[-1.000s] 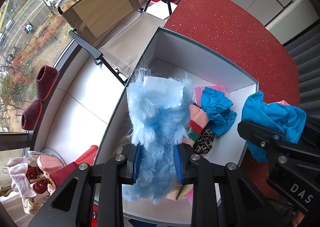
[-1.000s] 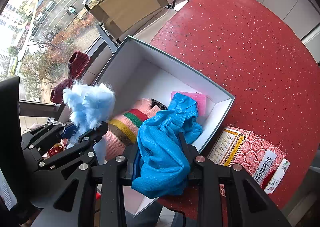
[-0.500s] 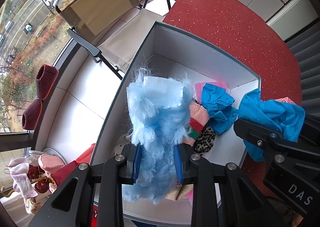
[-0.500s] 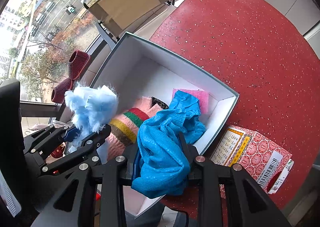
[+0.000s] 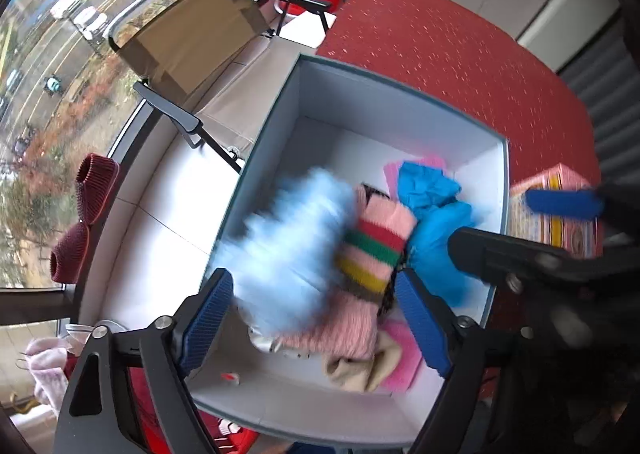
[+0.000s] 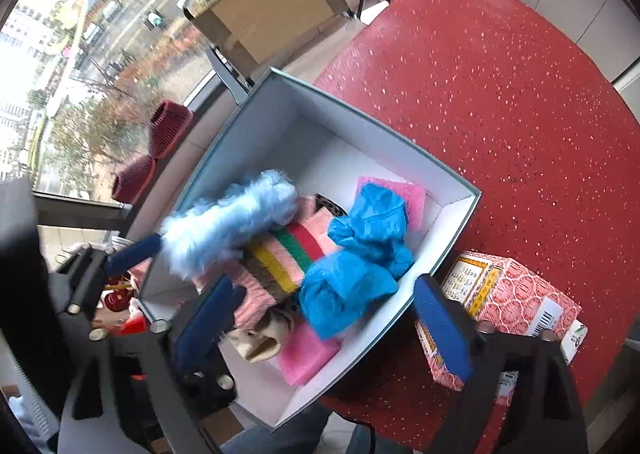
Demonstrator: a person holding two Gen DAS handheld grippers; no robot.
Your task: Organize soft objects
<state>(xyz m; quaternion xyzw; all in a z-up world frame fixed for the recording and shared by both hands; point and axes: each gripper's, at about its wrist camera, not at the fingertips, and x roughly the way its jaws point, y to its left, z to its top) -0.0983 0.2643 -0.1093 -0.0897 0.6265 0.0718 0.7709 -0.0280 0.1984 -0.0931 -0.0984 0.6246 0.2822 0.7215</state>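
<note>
The fluffy light-blue piece lay in the white box, its long axis slanting from the near-left wall up toward the middle, on top of a striped pink knit. The crumpled blue cloth lay beside them, over a pink sponge sheet. The left gripper and right gripper had just been opening; both stood spread wide above the box on the red worktop, pinching nothing

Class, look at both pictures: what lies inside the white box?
Inside the box: fluffy blue piece, striped knit, two blue cloths, pink foam, beige item. Whatever lies beneath them is covered.
</note>
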